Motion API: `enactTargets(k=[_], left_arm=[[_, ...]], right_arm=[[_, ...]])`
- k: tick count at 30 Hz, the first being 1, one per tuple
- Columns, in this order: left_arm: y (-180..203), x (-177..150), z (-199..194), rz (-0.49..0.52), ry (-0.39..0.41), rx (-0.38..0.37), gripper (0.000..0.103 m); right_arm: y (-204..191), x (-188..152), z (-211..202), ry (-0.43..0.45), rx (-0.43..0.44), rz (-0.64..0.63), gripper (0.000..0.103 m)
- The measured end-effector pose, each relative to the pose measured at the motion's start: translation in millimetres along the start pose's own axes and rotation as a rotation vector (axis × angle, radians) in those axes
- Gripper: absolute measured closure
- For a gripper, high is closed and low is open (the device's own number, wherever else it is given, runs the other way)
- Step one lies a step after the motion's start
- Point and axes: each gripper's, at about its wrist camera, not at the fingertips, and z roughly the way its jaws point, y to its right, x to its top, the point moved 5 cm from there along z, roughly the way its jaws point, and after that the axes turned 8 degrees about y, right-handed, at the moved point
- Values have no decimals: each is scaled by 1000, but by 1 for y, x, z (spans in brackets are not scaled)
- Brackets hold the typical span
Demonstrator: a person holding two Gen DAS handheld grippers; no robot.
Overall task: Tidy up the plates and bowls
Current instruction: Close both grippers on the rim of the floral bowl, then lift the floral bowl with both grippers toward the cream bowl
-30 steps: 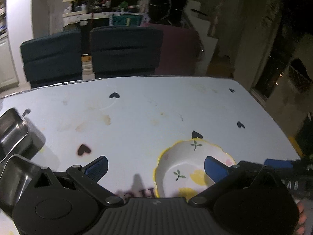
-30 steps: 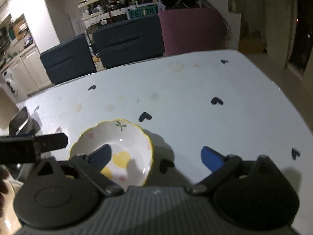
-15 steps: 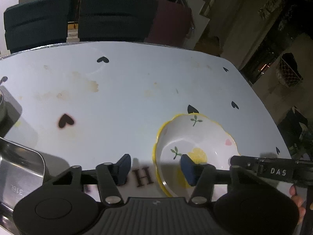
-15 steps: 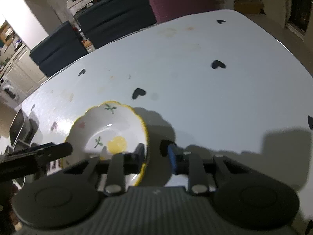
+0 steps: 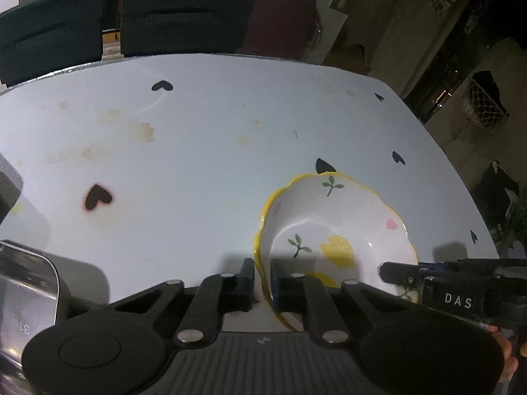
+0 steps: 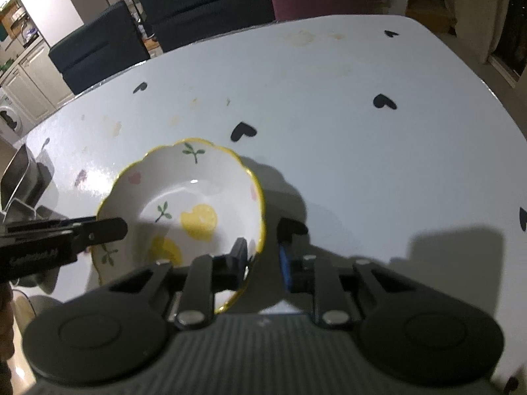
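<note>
The left hand-held gripper [image 5: 262, 279] is closing on the near rim of the bowl [image 5: 332, 227]. The right hand-held gripper [image 6: 262, 256] is closing on the opposite rim, though pad contact looks incomplete. Uneven squeeze could tip the bowl off the tabletop [image 5: 204, 151] or chip it.

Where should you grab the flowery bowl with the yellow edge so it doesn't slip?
By its thin rim, pinched from above, one finger inside and one outside. The bowl is wide and flares out, so its scalloped edge is what fits between jaws. Left gripper and right gripper straddle opposite sides, jaws closing, which should keep it level.
</note>
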Motion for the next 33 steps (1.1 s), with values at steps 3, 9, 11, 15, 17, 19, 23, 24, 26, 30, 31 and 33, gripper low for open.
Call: enactTargets(k=[3, 9, 11, 15, 17, 19, 23, 24, 26, 30, 31, 33], left_arm=[[1, 0, 2, 11, -3, 1, 92], [3, 0, 9, 30, -14, 6, 91], [3, -1, 11, 29, -16, 1, 91], [0, 2, 14, 9, -9, -8, 91], [-1, 3, 16, -9, -5, -11, 91], [0, 4, 17, 2, -5, -12, 91], [3, 3, 15, 44, -4, -9, 92], [3, 3, 14, 53, -2, -7, 93], [3, 3, 14, 57, 2, -8, 93], [3, 1, 13, 58, 7, -12, 94], [3, 1, 13, 57, 7, -14, 94], [3, 2, 12, 53, 15, -19, 94]], right_arm=[[-3, 0, 5, -12, -2, -17, 81], [-10, -1, 7, -6, -21, -10, 85], [-7, 0, 7, 3, -18, 15, 85], [-3, 2, 9, 1, 0, 42, 86], [-1, 3, 9, -1, 6, 50, 86], [0, 2, 9, 1, 9, 66, 86], [2, 3, 9, 6, 15, 72, 86], [4, 3, 8, 7, 13, 76, 88], [4, 3, 7, 12, 8, 80, 89], [6, 3, 4, 20, 5, 82, 91], [5, 2, 4, 18, 4, 78, 91], [4, 3, 4, 16, 4, 71, 91]])
